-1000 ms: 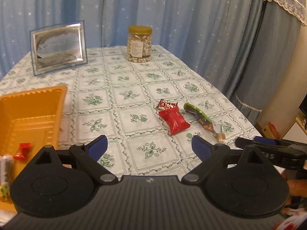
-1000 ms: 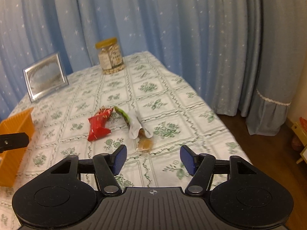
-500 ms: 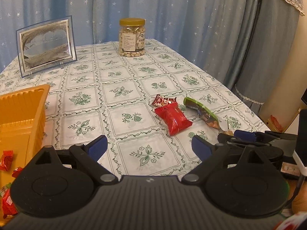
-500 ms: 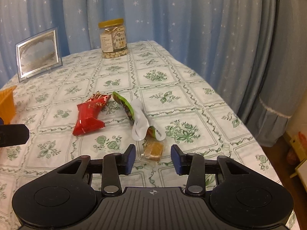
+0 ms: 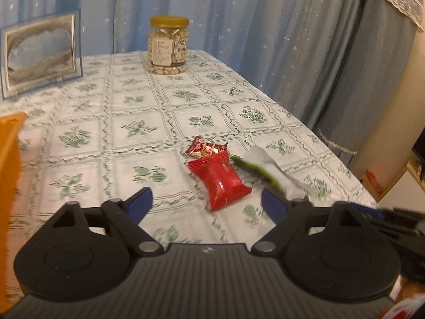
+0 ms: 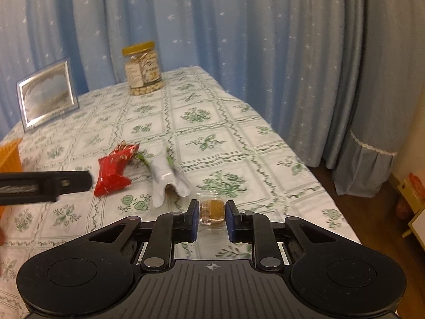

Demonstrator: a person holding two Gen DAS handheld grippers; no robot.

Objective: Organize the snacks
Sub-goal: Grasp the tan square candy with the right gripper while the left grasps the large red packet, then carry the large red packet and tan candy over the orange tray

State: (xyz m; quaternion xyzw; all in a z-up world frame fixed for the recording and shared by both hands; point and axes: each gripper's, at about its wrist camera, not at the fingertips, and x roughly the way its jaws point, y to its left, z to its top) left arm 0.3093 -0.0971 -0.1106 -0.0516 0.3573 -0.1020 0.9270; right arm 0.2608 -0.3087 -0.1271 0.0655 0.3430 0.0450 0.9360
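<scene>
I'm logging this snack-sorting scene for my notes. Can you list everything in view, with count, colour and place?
Red snack packet: one large, red, mid-table; a smaller red wrapper touches its far end.
Green and silver wrapper: one, crumpled, right of the red packet.
Clear-wrapped brown snack: one, brown, near table edge, between the right pads.
Jar: one, clear with yellow lid, far end of table.
Picture frame: one, silver, far left, upright.
Tray: one, orange, left edge.
Tablecloth: white with green print.
Curtains: blue, behind the table.
Left hand-held gripper: jaws closing, nothing between them, near the red packet.
Right hand-held gripper: shut on the brown snack.
</scene>
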